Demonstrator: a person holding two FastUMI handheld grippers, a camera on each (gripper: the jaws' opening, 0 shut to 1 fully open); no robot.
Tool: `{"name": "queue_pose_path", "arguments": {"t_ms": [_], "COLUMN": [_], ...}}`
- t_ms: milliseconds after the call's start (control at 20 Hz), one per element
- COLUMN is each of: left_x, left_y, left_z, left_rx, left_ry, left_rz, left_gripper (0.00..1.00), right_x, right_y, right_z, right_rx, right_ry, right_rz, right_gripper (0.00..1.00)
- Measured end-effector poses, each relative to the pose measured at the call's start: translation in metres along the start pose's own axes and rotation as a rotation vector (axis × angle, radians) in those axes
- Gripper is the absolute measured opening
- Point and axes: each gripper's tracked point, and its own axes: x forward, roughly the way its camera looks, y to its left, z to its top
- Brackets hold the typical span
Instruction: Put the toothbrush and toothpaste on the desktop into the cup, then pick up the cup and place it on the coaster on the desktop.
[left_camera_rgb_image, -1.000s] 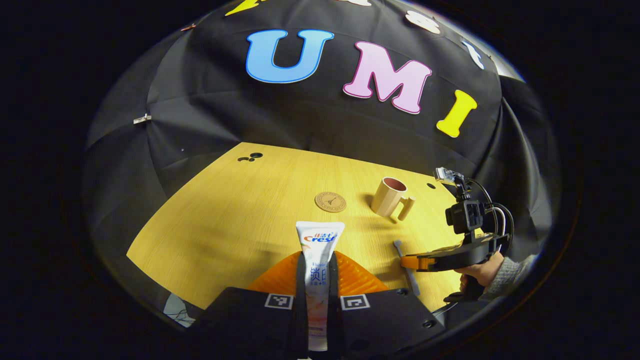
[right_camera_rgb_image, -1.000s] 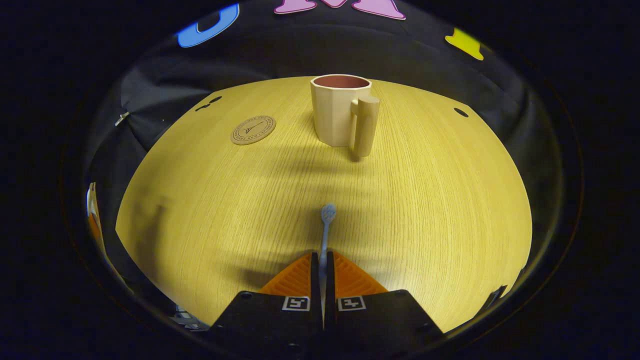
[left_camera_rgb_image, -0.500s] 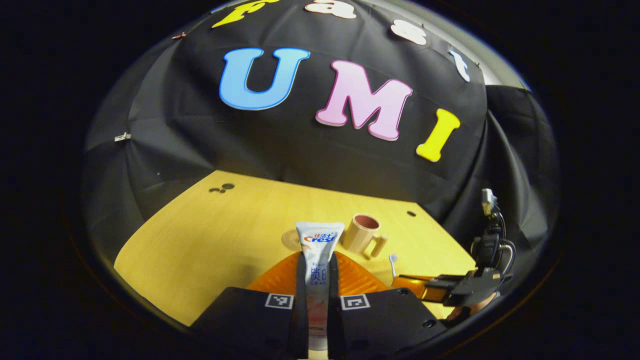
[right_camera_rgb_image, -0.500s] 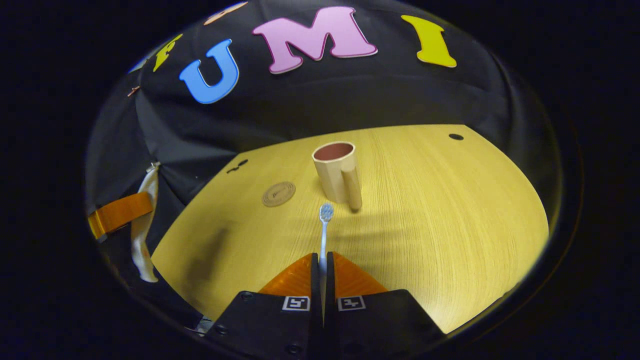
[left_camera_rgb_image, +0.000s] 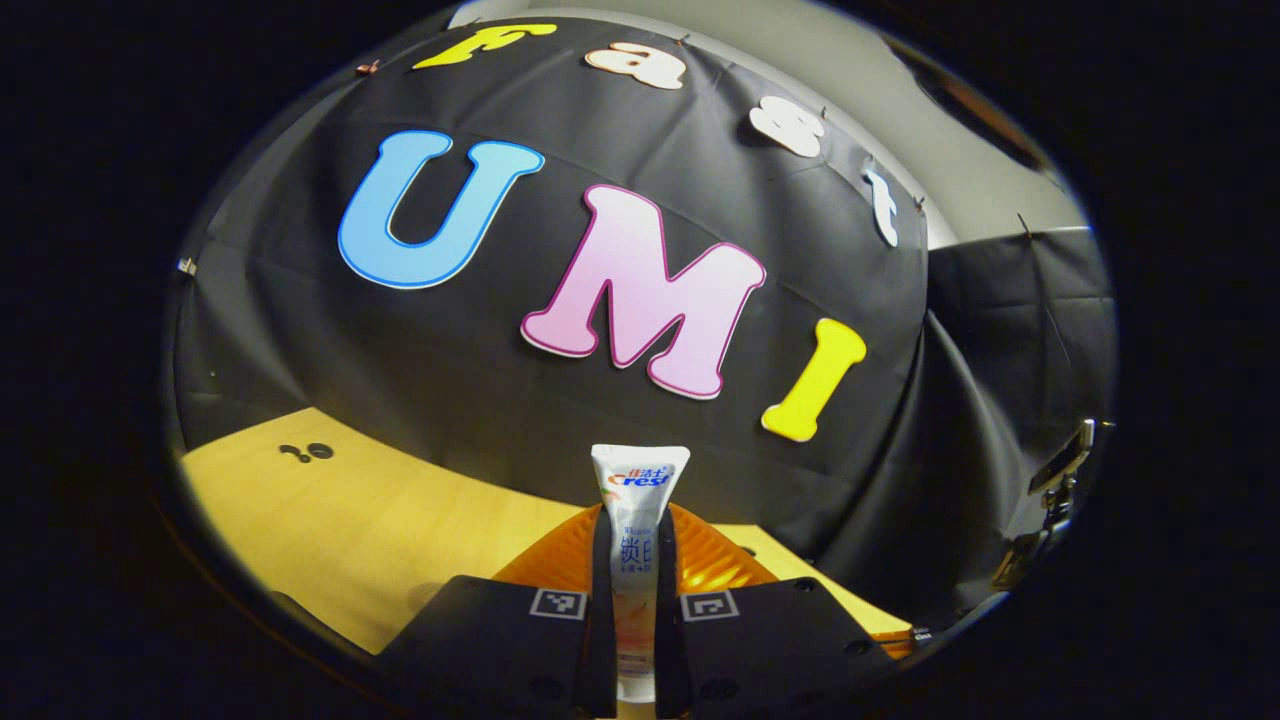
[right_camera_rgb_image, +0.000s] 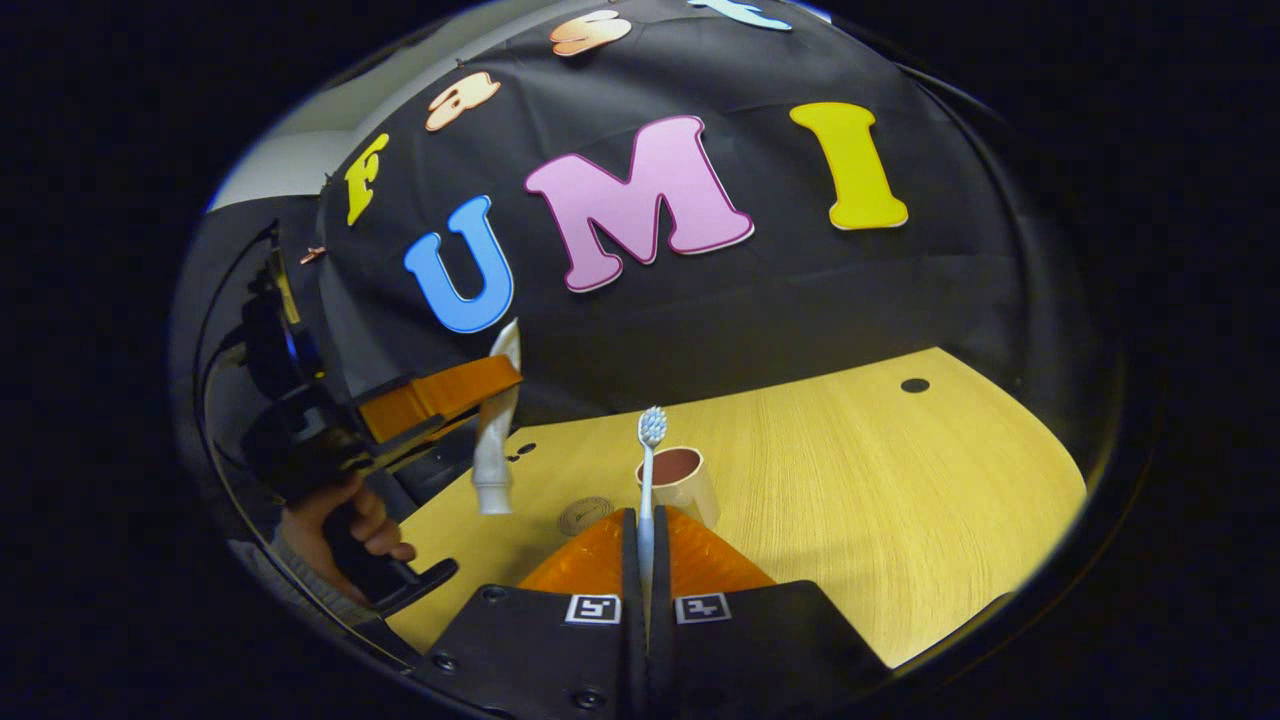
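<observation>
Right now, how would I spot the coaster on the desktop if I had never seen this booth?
In the right gripper view, start from the wooden desktop and find the beige cup standing just beyond the right tongs. The coaster lies flat beside that cup, partly hidden behind the tongs. It is the one thin brown disc with a printed emblem, while its neighbour stands tall and hollow.

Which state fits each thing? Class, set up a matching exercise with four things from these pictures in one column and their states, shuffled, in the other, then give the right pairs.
Things:
1. toothpaste
2. toothbrush
3. cup
4. coaster

States:
A. stands empty on the desktop
B. held between the fingers of the right gripper
C. lies flat with nothing on it
D. held between the fingers of the left gripper

Pairs: 1-D, 2-B, 3-A, 4-C
</observation>
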Motion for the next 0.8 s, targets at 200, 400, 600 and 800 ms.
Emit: {"name": "queue_pose_path", "arguments": {"t_ms": [200,400,600,800], "left_x": [0.047,0.086,0.112,0.126], "left_y": [-0.003,0.004,0.020,0.031], "left_z": [-0.002,-0.020,-0.046,-0.087], "left_rx": [-0.039,-0.029,0.008,0.072], "left_ry": [-0.101,-0.165,-0.174,-0.129], "left_rz": [-0.021,-0.017,0.015,0.045], "left_gripper": [0.20,0.20,0.20,0.20], "right_x": [0.001,0.005,0.010,0.016], "right_y": [-0.013,-0.029,-0.048,-0.063], "right_z": [0.012,0.017,0.024,0.030], "right_rx": [-0.038,-0.016,-0.011,-0.005], "right_ry": [-0.037,-0.064,-0.090,-0.109], "right_rz": [0.052,0.074,0.066,0.058], "right_gripper": [0.05,0.05,0.05,0.05]}}
